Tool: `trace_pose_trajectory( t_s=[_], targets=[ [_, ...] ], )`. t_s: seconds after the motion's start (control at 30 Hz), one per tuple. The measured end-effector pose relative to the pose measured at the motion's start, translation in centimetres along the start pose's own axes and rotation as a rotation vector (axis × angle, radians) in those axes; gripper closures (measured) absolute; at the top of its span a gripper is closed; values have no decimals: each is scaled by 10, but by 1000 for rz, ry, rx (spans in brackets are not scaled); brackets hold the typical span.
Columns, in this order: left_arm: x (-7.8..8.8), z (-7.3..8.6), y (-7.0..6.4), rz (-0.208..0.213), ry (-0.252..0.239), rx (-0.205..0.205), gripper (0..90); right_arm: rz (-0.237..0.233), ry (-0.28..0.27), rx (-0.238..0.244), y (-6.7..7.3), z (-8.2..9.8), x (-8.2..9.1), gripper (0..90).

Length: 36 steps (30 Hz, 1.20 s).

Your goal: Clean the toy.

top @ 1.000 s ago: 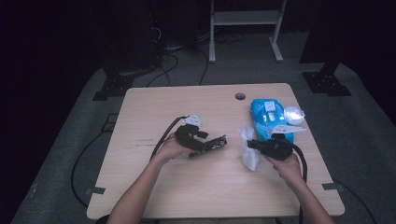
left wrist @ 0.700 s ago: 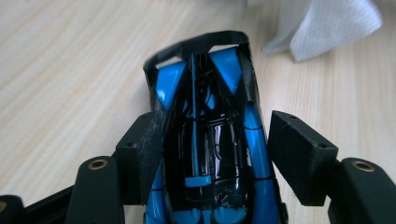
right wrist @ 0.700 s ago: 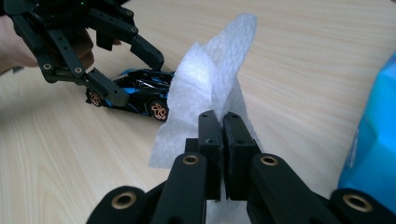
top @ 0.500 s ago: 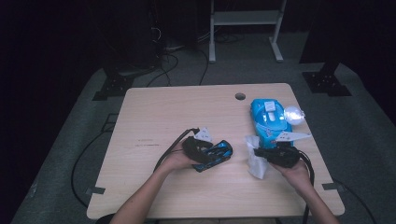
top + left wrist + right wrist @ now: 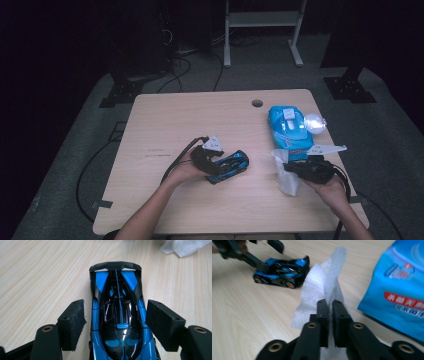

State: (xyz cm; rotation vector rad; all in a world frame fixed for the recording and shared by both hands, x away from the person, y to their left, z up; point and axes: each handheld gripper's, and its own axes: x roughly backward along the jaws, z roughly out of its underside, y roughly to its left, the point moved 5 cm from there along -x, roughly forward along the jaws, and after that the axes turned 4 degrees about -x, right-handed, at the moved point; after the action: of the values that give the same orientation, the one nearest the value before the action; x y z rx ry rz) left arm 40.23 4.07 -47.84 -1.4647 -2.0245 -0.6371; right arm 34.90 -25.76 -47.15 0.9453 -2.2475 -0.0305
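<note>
Desk edges: the wooden desk (image 5: 165, 125) has lots of bare wood in the upper left of the high view and along the bottom edge. All the things sit in the middle and on the right side.

Left gripper (image 5: 212, 159): it is at the middle of the high view. Its jaws have just been opening. The toy car is between them, but in the left gripper view there is a small gap on each side, so the pads (image 5: 73, 322) do not press on it.

Toy car (image 5: 119, 315): blue and black, flat on the desk on its wheels, just left of the middle in the high view.

Right gripper (image 5: 300, 170): it is at the lower right of the high view. Its jaws are almost closed and have just been opening a little. They pinch a white wipe.

Wipe (image 5: 322, 287): thin and crumpled, it sticks up past the jaws in the right gripper view.

Wipe pack (image 5: 289, 127): blue, lying flat near the right edge of the desk, just above the right gripper.

Shiny clear wrapper (image 5: 315, 121): it touches the right side of the pack.

Hole in desk (image 5: 257, 103): small and round, near the top edge.

In the way: the wipe pack sits close behind the right gripper. The toy car and the wipe are apart, with bare wood between them.
</note>
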Motion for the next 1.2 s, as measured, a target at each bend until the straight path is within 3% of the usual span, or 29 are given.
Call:
trace_pose_trajectory(
  t_s=[0.23,0.37,0.63,1.2],
  targets=[
    [5,-1,-2,0,-8,-4,279,-9,4,-40,-14,8,-7,557],
    [7,-1,0,-3,-11,-2,276,-26,-35,-45,-16,5,1,501],
    [13,4,1,-15,-9,2,261,-35,-100,-50,-14,0,20,479],
    [35,18,7,-60,-13,22,233,-23,-108,-65,-21,6,26,457]
  ],
)
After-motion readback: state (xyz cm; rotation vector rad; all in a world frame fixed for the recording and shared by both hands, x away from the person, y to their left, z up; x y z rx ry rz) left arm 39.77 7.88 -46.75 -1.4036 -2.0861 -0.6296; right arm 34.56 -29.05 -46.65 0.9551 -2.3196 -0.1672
